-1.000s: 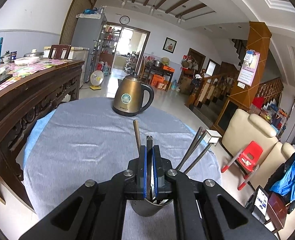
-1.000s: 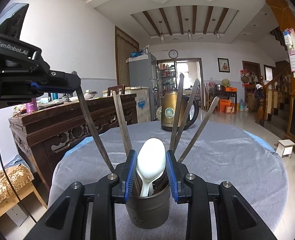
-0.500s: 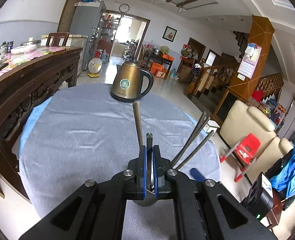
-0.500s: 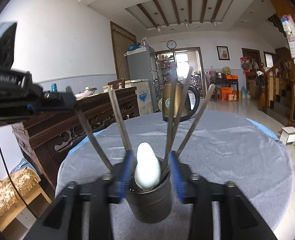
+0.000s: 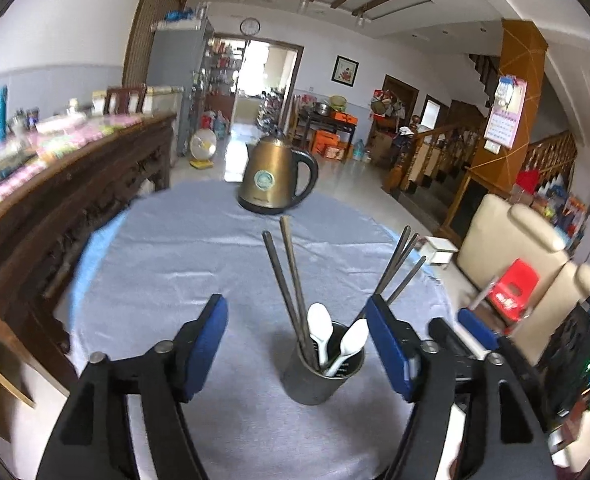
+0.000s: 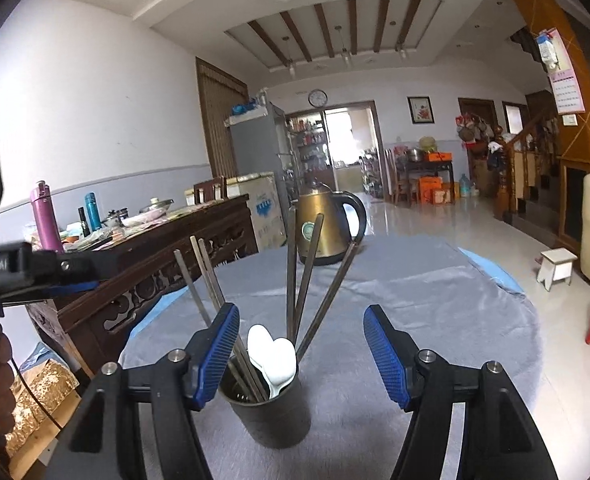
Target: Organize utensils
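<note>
My left gripper point(image 5: 297, 348) and right gripper point(image 6: 301, 350) both have jaws spread wide, gripping nothing. Between them I see the dark utensil cup point(image 6: 269, 416) upright on the grey tabletop point(image 5: 199, 248), holding chopsticks point(image 6: 295, 280) and white spoons point(image 5: 321, 330).

Chopstick point(image 6: 251, 364) lower ends (inside holder point(image 6: 269, 412)) hidden

- Left wrist camera is looking slightly downward, close over the utensil cup point(image 5: 322, 368).
- Right wrist camera is facing it lower, equally near.
- Both are sharing the kettle point(image 5: 276, 178) point(image 6: 327, 227) beyond.
</note>
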A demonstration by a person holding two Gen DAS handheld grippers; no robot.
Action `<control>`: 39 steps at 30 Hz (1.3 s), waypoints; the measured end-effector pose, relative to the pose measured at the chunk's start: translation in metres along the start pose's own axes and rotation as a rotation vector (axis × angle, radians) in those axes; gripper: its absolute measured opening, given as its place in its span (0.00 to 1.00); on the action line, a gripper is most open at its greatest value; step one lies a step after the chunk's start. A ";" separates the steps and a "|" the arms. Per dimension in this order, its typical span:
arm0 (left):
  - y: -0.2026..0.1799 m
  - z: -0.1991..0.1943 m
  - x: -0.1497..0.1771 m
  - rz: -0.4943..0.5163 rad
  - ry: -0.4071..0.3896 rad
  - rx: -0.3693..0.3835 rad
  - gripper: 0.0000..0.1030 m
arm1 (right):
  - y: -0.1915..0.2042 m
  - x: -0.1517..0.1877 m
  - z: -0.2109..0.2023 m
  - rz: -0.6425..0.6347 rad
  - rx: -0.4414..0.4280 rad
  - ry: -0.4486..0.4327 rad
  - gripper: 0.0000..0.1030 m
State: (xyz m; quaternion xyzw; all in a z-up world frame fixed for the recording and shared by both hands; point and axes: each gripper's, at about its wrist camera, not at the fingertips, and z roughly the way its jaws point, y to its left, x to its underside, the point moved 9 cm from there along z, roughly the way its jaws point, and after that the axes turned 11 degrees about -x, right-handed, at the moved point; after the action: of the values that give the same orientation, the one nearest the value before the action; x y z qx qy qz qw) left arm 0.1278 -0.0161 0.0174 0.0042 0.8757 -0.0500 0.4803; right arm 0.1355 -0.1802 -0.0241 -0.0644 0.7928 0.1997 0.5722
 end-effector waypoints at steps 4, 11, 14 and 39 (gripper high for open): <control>0.003 -0.017 -0.002 0.031 -0.036 -0.068 0.81 | 0.005 -0.007 -0.017 0.024 -0.005 0.045 0.70; 0.008 -0.038 -0.007 0.080 -0.081 -0.208 0.88 | 0.011 -0.016 -0.047 0.027 0.012 0.070 0.74; 0.009 -0.043 -0.010 0.089 -0.094 -0.252 0.88 | 0.009 -0.014 -0.051 0.051 0.001 0.087 0.75; -0.004 -0.040 -0.009 0.141 -0.039 -0.466 0.92 | -0.012 -0.007 -0.057 0.131 0.036 0.138 0.75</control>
State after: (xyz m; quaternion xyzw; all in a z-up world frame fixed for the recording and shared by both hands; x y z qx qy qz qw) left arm 0.0982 -0.0162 0.0465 -0.0465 0.8516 0.1871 0.4875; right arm 0.0916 -0.2141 -0.0049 -0.0158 0.8363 0.2175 0.5030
